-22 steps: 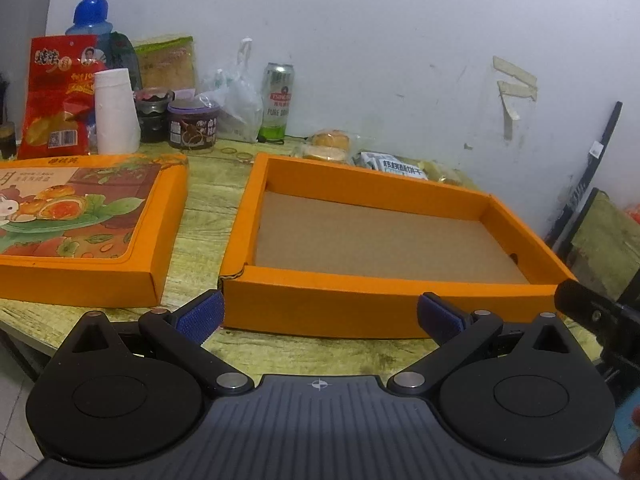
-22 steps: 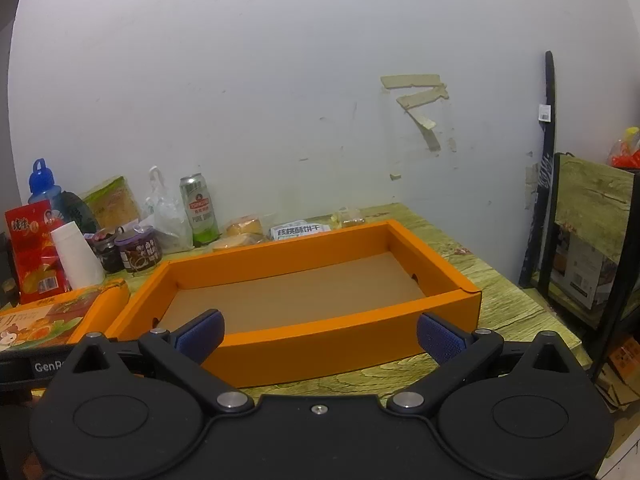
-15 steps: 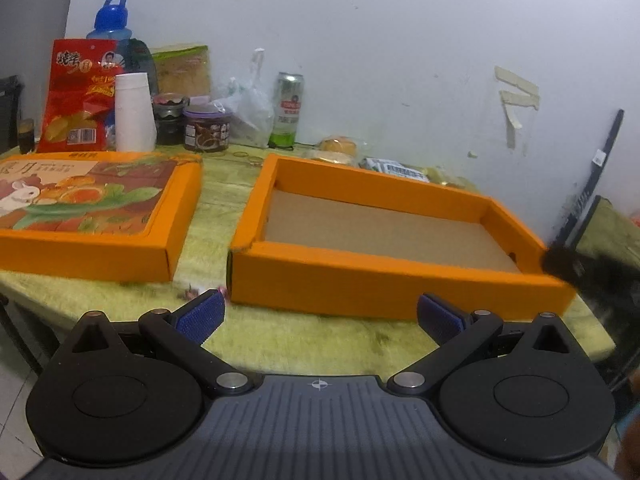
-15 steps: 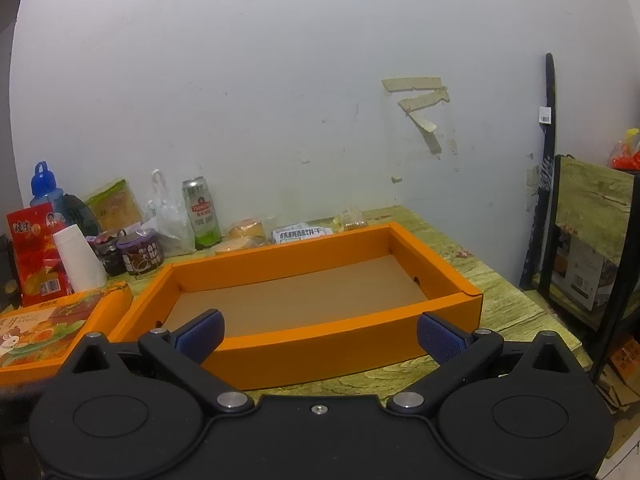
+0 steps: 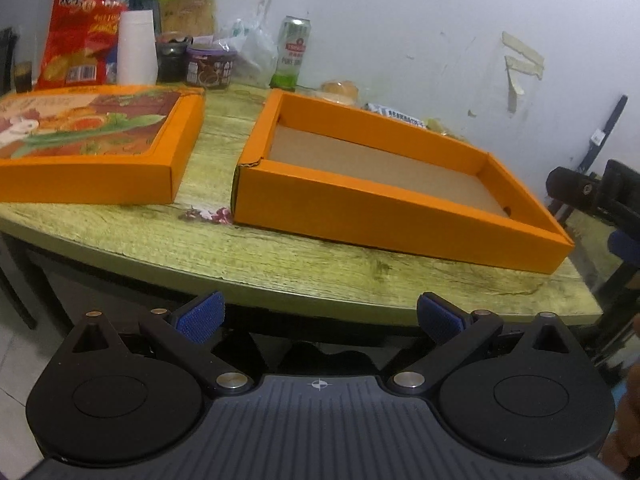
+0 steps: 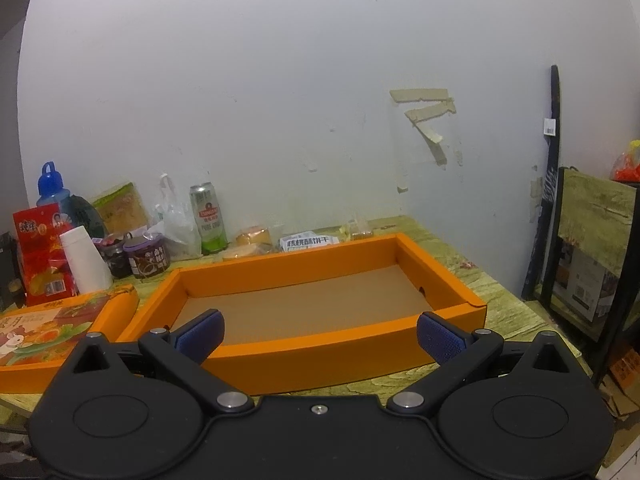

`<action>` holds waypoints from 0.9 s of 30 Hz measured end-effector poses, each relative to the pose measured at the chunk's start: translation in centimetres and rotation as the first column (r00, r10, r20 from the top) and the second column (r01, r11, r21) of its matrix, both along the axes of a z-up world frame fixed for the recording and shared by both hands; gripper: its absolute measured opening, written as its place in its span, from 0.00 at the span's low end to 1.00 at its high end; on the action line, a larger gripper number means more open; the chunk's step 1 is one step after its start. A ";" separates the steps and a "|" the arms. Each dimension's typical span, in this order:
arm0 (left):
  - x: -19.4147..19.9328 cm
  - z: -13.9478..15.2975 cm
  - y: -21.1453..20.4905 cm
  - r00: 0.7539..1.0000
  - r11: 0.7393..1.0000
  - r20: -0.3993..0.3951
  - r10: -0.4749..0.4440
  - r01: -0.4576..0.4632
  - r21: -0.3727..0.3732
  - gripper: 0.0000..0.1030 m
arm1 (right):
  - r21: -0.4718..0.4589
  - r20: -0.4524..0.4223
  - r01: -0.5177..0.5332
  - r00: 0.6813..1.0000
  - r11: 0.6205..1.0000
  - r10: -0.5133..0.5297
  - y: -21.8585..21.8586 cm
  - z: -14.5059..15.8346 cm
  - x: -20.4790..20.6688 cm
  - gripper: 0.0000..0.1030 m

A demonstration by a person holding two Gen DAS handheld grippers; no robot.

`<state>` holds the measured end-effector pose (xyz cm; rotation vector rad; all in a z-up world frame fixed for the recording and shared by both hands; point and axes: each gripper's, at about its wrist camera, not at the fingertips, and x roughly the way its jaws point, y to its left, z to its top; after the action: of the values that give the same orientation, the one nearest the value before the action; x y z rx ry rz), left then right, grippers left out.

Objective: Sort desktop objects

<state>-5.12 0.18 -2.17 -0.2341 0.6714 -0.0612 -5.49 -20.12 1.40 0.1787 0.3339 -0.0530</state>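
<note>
Two black tools (image 5: 319, 316) (image 6: 319, 338), round-hubbed, with silver screws and blue textured pads (image 5: 199, 317).

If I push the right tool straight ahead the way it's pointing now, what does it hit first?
Most likely the near wall of the open orange box, which lies directly ahead between the spread fingers of the right tool. The tool is open and holds nothing. Depth is hard to judge, so it might clear the wall and reach the cardboard floor.

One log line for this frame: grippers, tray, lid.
left gripper: open, empty | right gripper: open, empty | orange tray: empty | printed lid: beside tray, apart
</note>
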 end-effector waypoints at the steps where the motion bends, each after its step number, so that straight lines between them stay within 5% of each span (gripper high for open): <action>1: 0.0 0.0 0.0 1.000 1.000 -0.004 -0.002 0.002 -0.003 1.00 | 0.000 -0.002 -0.001 1.000 1.000 0.001 0.1 -0.1 0.0 1.00; 7: 0.4 -0.1 -0.1 1.000 1.000 -0.025 -0.017 0.016 -0.006 1.00 | -0.003 0.007 -0.011 1.000 1.000 0.011 0.2 0.0 -0.3 1.00; 17: 1.6 1.3 -1.3 0.998 0.992 0.046 -0.046 0.041 0.119 1.00 | -0.005 -0.039 0.006 0.999 1.000 -0.006 0.2 -0.2 0.3 1.00; 27: 3.1 0.8 -0.1 1.000 0.997 -0.012 0.007 -0.006 0.080 1.00 | 0.003 -0.049 0.074 0.996 0.997 -0.074 -0.2 -0.5 0.4 1.00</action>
<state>-2.06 0.10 -1.37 -0.1600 0.6836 -0.0268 -5.12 -20.32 0.94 0.1943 0.3761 -0.1302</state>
